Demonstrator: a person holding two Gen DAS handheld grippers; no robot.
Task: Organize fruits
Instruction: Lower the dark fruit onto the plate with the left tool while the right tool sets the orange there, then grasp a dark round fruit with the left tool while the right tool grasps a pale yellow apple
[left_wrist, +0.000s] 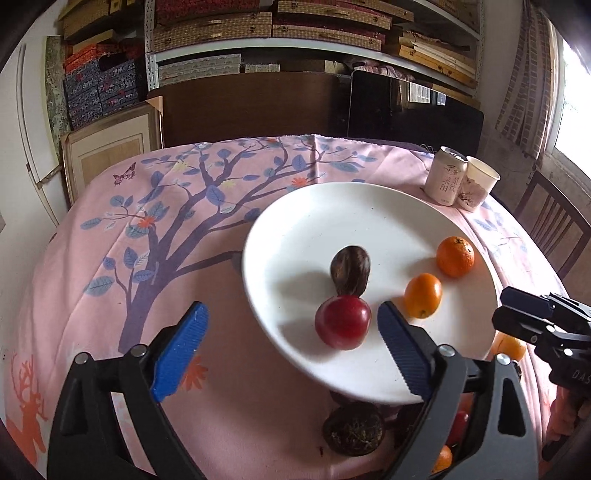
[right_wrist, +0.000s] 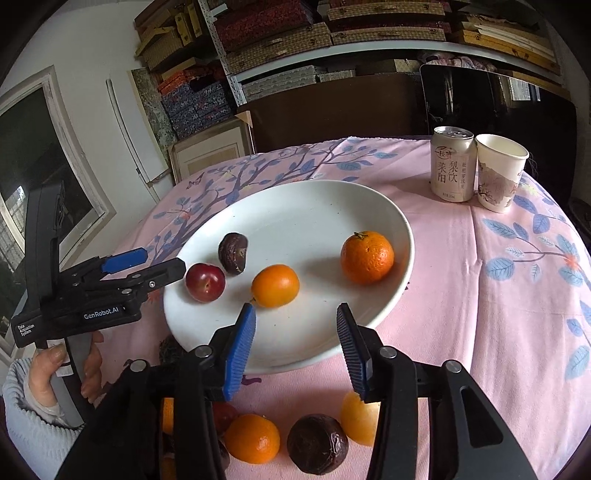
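Fruits lie partly on the white plate (right_wrist: 369, 206) and partly on the bench (right_wrist: 461, 295) just in front of it. The left tongs (left_wrist: 291, 321) stand wide apart and released, one finger over the cloth beside the plate, the other over the plate's near rim; the red plum (left_wrist: 342, 322) sits between them on the plate, with no pad touching it. In the right wrist view the same tongs (right_wrist: 159, 264) reach in from the plate's left side, close to the plum, held by a hand (right_wrist: 55, 373) in a grey ribbed sleeve. The right tongs (right_wrist: 295, 317) hover over the plate's near rim, parted and holding nothing.

On the plate, a dark passion fruit (right_wrist: 232, 253) touches the plum behind it, a smooth orange fruit (right_wrist: 275, 286) lies near the plate's middle, and a mandarin (right_wrist: 366, 256) with a green stem end lies toward the plate's right rim. In front of the plate, on the pink tree-patterned cloth, lie another mandarin (right_wrist: 252, 437), a wrinkled passion fruit (right_wrist: 317, 443) and an orange fruit (right_wrist: 356, 421). Beyond the plate's right side, a drink can (right_wrist: 451, 164) and a paper cup (right_wrist: 498, 171) stand upright, touching.
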